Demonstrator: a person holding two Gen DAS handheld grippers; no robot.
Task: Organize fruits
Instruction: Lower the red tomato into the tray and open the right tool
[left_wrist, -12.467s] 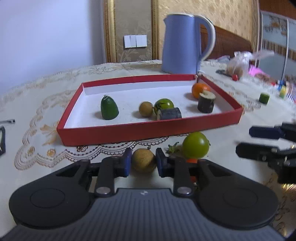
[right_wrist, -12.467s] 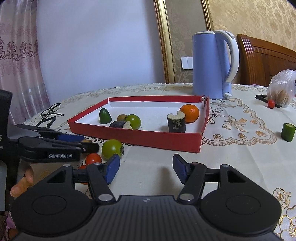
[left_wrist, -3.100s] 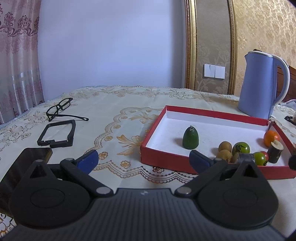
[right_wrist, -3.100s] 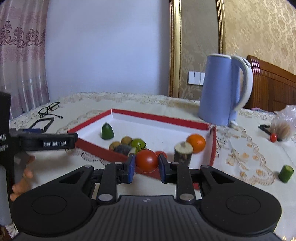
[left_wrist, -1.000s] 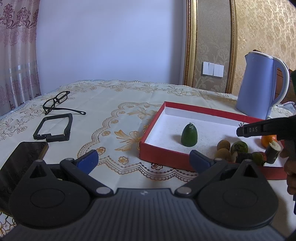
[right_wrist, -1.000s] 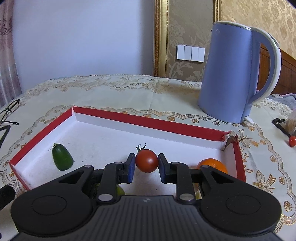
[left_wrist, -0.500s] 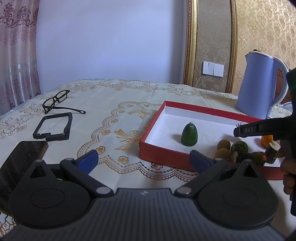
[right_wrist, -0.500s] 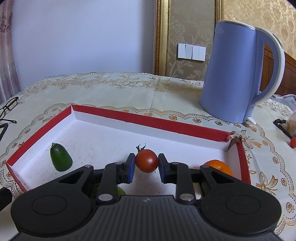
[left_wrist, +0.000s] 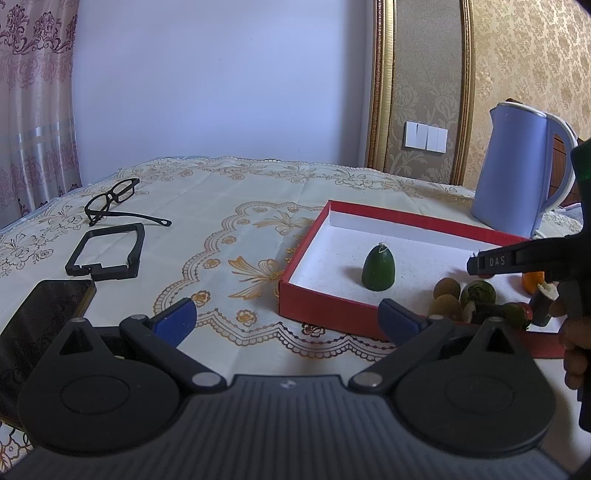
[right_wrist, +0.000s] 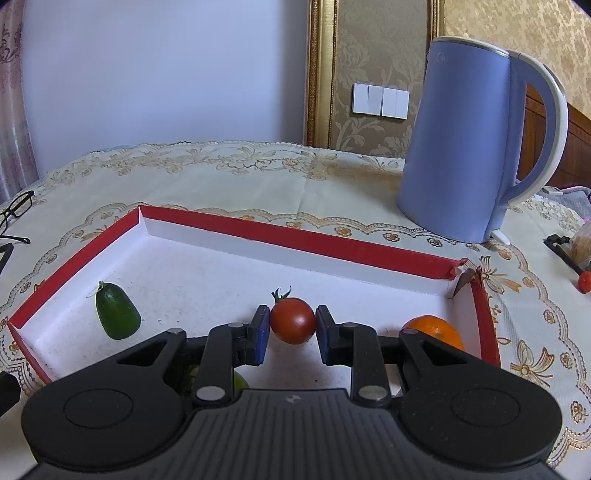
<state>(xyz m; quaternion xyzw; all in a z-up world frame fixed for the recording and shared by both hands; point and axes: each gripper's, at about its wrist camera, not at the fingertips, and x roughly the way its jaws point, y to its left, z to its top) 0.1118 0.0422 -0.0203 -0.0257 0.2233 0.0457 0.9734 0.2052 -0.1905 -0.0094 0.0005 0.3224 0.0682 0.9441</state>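
right gripper (right_wrist: 291, 328): clamped on tomato (right_wrist: 293, 320), frame centre, over box (right_wrist: 295, 240) | left gripper (left_wrist: 286, 319): apart, empty

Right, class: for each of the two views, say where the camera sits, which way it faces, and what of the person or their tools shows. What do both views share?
Left wrist: sits on the left tool, low over the table, facing the tablecloth and the red tray; its open jaws show, plus the right tool's body and a hand.
Right wrist: sits on the right tool, over the tray, tilted down; its jaws show, shut on a red tomato.
Shared: tray, green fruit, orange, blue kettle, glasses.
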